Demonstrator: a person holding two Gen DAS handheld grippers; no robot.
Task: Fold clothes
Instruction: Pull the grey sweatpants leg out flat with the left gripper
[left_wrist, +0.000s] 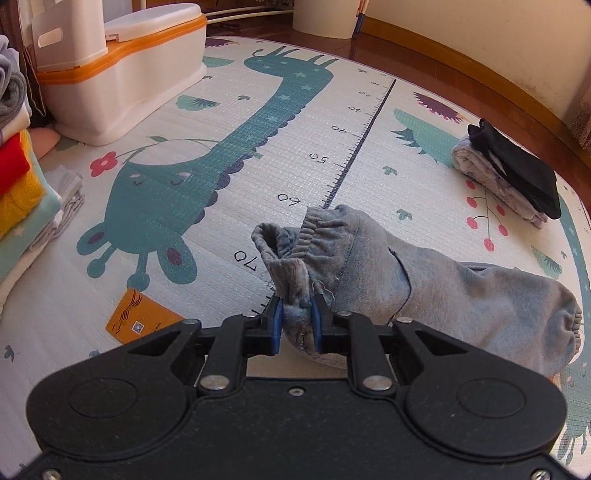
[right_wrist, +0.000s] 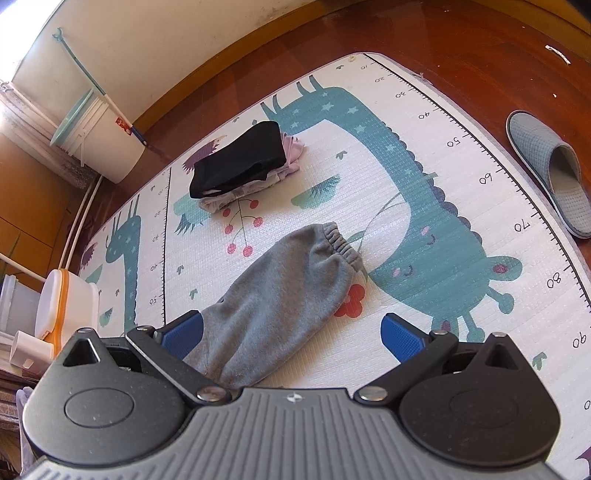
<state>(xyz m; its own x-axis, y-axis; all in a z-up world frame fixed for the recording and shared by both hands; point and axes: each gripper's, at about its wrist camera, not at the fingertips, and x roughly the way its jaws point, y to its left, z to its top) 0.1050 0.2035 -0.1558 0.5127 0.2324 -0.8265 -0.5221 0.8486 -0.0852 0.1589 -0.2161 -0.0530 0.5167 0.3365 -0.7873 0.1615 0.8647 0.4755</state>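
My left gripper (left_wrist: 297, 319) is clamped on a bunched fold of the grey trousers (left_wrist: 424, 291), its blue pads (left_wrist: 277, 320) pressing in from both sides. The cloth between them is crumpled, so I cannot tell which edge of the garment it is. In the left wrist view the trousers lie on the play mat (left_wrist: 258, 147) and run from my grip off to the right. An elastic cuff (left_wrist: 317, 236) stands up just beyond the pads, and a second gathered end sits far right, partly cut off by the gripper body.

My right gripper (right_wrist: 291, 334) is spread wide and holds nothing. The trousers pass between its fingers (right_wrist: 400, 338), with the near end hidden under the gripper body. From there the leg's long axis slants up and to the right, ending in a gathered cuff (right_wrist: 340, 243) that points toward the giraffe print.

Farther off on the mat sits a small folded pile (right_wrist: 240, 166), a black piece on top of a pale patterned one. A grey slipper (right_wrist: 550, 170) rests on the wooden floor just off the mat's edge. A stack of folded clothes (left_wrist: 22, 192) is cropped at the left edge of the left view.
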